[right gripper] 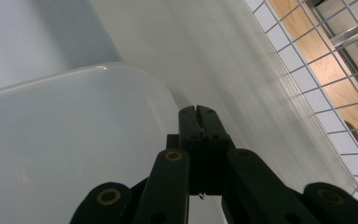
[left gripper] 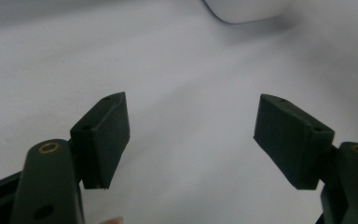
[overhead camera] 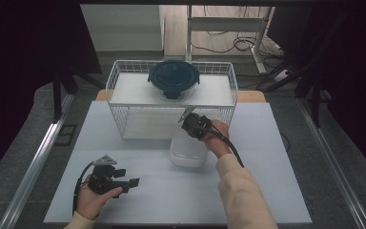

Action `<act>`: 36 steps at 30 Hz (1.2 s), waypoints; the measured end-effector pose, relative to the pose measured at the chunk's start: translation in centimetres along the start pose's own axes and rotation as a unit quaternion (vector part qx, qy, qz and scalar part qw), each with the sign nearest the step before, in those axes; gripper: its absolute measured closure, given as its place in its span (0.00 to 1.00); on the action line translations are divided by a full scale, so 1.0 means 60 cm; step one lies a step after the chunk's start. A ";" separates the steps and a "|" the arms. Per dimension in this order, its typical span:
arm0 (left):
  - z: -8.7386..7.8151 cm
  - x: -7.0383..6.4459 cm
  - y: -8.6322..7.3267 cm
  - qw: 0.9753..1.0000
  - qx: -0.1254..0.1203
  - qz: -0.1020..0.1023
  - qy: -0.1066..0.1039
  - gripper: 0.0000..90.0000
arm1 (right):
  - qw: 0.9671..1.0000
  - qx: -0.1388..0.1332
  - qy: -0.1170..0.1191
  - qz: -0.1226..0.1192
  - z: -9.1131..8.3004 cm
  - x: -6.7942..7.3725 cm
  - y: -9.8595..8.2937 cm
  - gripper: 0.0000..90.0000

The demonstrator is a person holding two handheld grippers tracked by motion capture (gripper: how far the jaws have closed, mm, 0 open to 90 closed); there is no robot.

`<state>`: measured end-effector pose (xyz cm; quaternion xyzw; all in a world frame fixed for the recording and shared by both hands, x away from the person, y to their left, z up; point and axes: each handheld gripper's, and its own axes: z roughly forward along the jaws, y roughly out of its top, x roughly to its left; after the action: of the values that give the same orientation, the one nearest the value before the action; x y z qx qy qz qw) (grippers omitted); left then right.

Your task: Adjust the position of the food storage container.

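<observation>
Right gripper (right gripper: 199, 111) jaws pressed together beside white container (right gripper: 65, 140); left gripper (left gripper: 191, 135) jaws wide

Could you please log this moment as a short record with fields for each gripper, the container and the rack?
left gripper: jaws wide open, low over the white table, holding nothing
right gripper: jaws shut, at the far edge of the white container; a grip on its rim cannot be told
white container: lidless, on the table just before the wire rack
wire rack: white, two levels, at the table's far side
dark-lidded round container: on the rack's top shelf
</observation>
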<state>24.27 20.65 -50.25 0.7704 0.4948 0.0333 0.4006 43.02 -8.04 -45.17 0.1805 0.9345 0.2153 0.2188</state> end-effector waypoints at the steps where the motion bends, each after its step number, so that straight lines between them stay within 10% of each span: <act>1: 0.000 0.000 0.000 1.000 0.000 0.000 0.000 0.29 | 1.000 -0.002 -0.001 -0.001 0.001 -0.001 0.000 0.99; 36: 0.002 0.002 0.000 1.000 0.002 -0.003 -0.012 0.29 | 0.998 0.026 -0.010 -0.051 0.025 0.016 0.010 1.00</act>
<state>24.37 20.65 -50.40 0.7697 0.4926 0.0217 0.4056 43.10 -6.65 -46.45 0.1407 0.9455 0.1777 0.2336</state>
